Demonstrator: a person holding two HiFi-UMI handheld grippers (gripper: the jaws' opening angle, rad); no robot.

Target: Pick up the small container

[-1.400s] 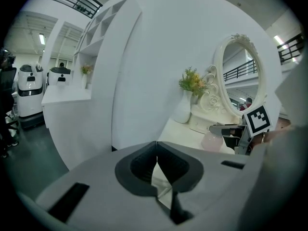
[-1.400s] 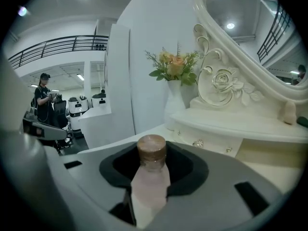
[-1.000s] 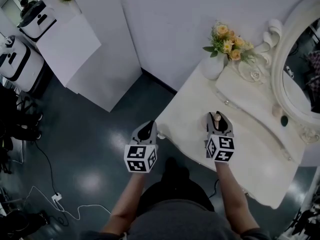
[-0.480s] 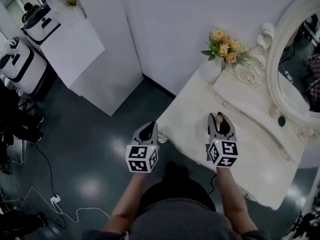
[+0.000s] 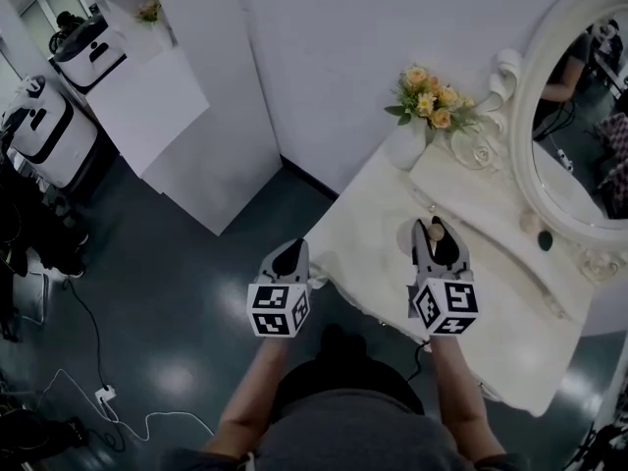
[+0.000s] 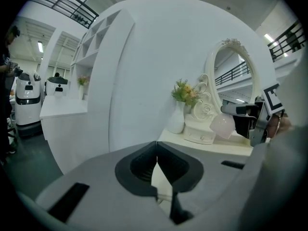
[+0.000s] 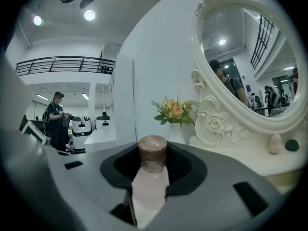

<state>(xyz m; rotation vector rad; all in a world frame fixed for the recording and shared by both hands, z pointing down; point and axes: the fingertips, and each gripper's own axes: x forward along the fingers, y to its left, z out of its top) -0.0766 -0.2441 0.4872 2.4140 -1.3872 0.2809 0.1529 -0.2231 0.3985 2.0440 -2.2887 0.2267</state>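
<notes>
The small container point(image 7: 150, 182) is a pale pink bottle with a brown cap point(image 7: 152, 150). My right gripper point(image 7: 153, 154) is shut on it, and the bottle stands upright between the jaws. In the head view the right gripper point(image 5: 437, 227) holds the container point(image 5: 438, 232) above the cream dressing table point(image 5: 368, 253). My left gripper point(image 5: 288, 254) hovers over the floor just off the table's left edge. Its jaws meet at the tips with nothing between them point(image 6: 157, 159). The left gripper view also catches the held container point(image 6: 222, 125) at the right.
A white vase of flowers point(image 5: 410, 135) stands at the table's back corner beside a raised drawer shelf point(image 5: 491, 214). An ornate oval mirror point(image 5: 574, 135) rises behind, with two small items point(image 5: 537, 231) at its foot. A white cabinet point(image 5: 186, 116), wheeled robots point(image 5: 44, 130) and a floor cable point(image 5: 128, 410) lie left.
The right gripper has drifted slightly right and nearer with the container still in it. The left gripper has barely moved. The head view has shifted a little.
</notes>
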